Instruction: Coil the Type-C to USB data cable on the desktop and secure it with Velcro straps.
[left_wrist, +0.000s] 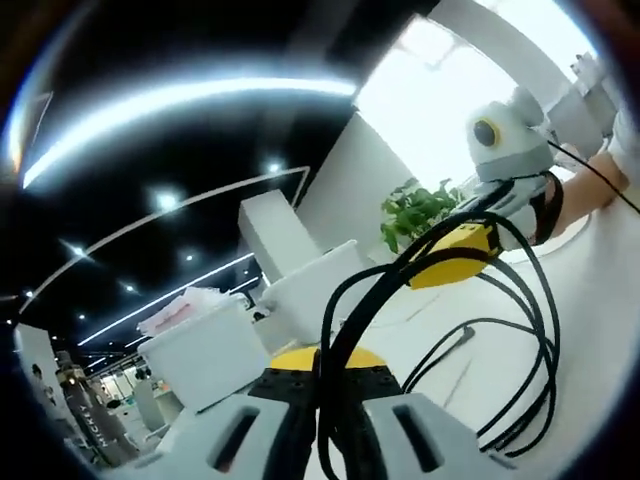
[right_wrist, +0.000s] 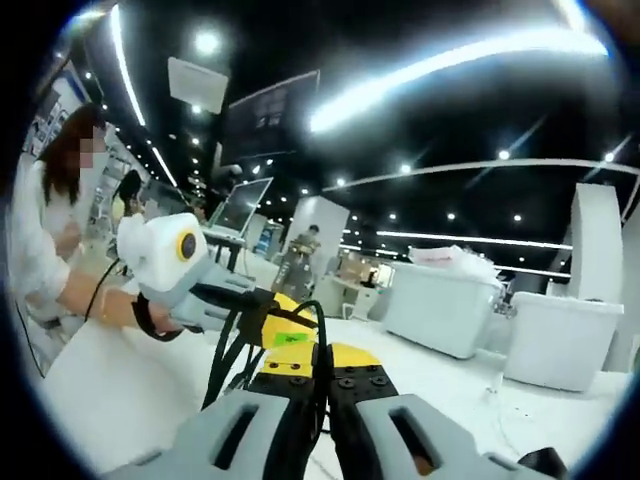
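Black data cable (left_wrist: 505, 330), several loops, strung between the two tongs and hanging above the white desktop (left_wrist: 600, 330).

Left gripper view, left to right:
- White storage bin (left_wrist: 205, 350), heaped with pale contents, standing beyond the left jaw.
- Second white bin (left_wrist: 305, 290), just beside the first, farther off.
- Left gripper (left_wrist: 335, 425), grey jaws with black and yellow parts, drawn narrow and pinching a bundle of cable strands that rise between them.
- Cable loops, arcing up and rightward from those jaws, their lower bends hanging near the desktop.
- Green potted plant (left_wrist: 420, 210), well beyond the jaws.
- Other tongs, yellow-tipped, up right, taking the cable's far end; a hand (left_wrist: 535, 205) with a dark wrist strap behind them.

Right gripper view, left to right:
- Person in white (right_wrist: 35, 240), far left, arm reaching in.
- Left gripper's body and yellow tip, just ahead of the near jaws, cable strands dropping from it.
- Right gripper (right_wrist: 320, 425), grey jaws pressed close together on the cable, which runs up between them.
- White bins (right_wrist: 440, 300), well beyond to the right of the jaws, on the desktop.
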